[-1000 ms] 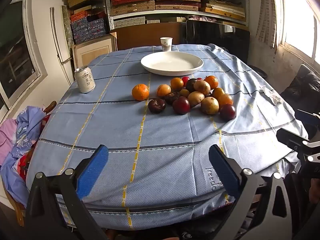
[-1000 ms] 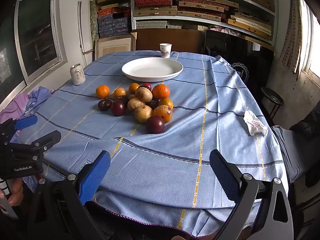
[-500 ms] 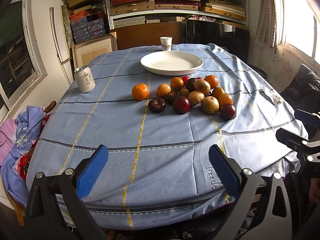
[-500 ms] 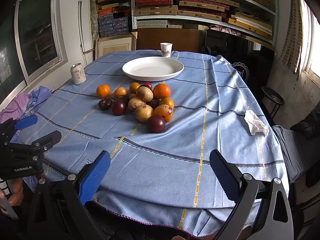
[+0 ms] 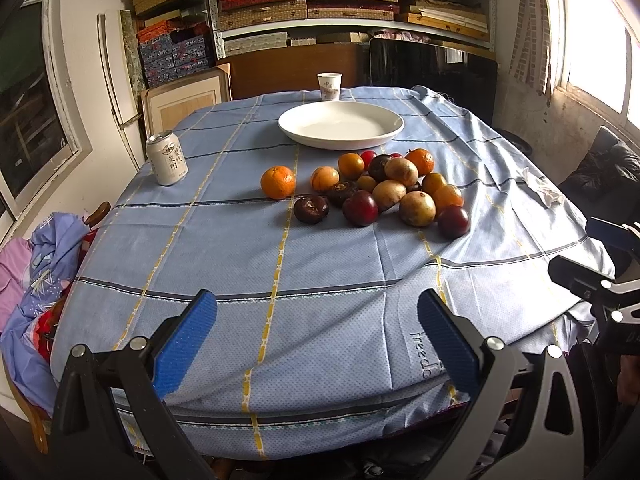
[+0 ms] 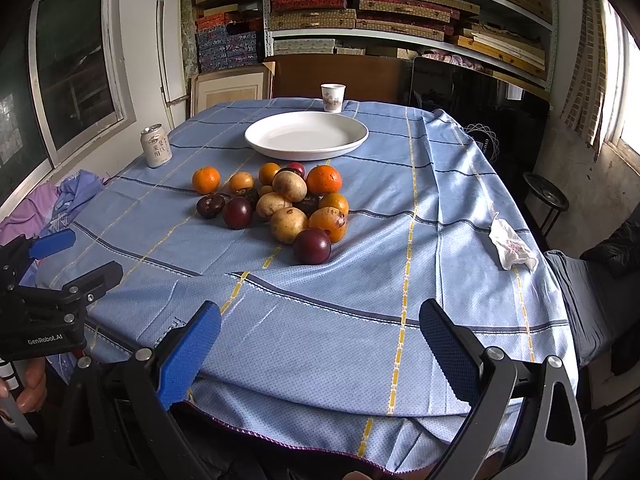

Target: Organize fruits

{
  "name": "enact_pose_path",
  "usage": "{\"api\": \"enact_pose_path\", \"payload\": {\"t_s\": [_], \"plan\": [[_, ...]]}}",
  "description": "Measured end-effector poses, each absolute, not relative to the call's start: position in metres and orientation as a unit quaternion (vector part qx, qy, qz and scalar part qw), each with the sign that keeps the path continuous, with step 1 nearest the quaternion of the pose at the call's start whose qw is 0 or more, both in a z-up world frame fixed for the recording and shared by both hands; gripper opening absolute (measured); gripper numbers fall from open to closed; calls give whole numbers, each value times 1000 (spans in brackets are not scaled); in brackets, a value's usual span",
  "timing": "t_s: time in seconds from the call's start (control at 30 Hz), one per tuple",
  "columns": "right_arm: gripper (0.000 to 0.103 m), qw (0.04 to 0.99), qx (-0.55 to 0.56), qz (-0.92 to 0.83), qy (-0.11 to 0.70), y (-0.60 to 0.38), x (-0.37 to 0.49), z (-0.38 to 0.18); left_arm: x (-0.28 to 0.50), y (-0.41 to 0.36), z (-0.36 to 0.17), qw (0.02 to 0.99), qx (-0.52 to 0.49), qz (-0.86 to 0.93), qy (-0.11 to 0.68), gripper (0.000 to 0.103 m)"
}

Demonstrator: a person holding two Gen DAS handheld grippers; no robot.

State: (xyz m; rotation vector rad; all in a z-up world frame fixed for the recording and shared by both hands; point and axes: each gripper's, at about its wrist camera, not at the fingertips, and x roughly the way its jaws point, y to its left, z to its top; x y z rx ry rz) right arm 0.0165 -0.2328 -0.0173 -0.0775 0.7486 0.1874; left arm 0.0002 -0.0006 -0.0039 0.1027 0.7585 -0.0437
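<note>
Holding both tools low at the near edge of the table, I have my left gripper spread wide with nothing between its blue-padded fingers, and my right gripper spread just as wide and bare. Each shows at the edge of the other's view: the right one off to the right of my left jaws, the left one off to the left of my right jaws.

Ahead of both jaws lies the blue checked tablecloth, wrinkled, with nothing between me and the pile of round fruits in its middle. One orange tangerine sits just apart on the pile's left side, one dark purple fruit at its near right edge. I count about sixteen fruits, orange, tan and dark purple, though those at the back are half hidden, so the count is rough.

To the right of my right jaws lies one crumpled white tissue. Far left stands one white drink can. Beyond the pile rests one wide white plate, holding nothing, and behind it one white paper cup. Its print is too small to read.
</note>
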Motion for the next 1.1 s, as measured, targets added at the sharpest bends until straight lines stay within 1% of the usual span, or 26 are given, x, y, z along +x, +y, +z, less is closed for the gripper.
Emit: {"api": "enact_pose_path", "payload": {"t_s": [1.1], "plan": [[100,924,-41,93,369,-233,18,-17,2,-1,-8,926,49,-24,374,99]]}}
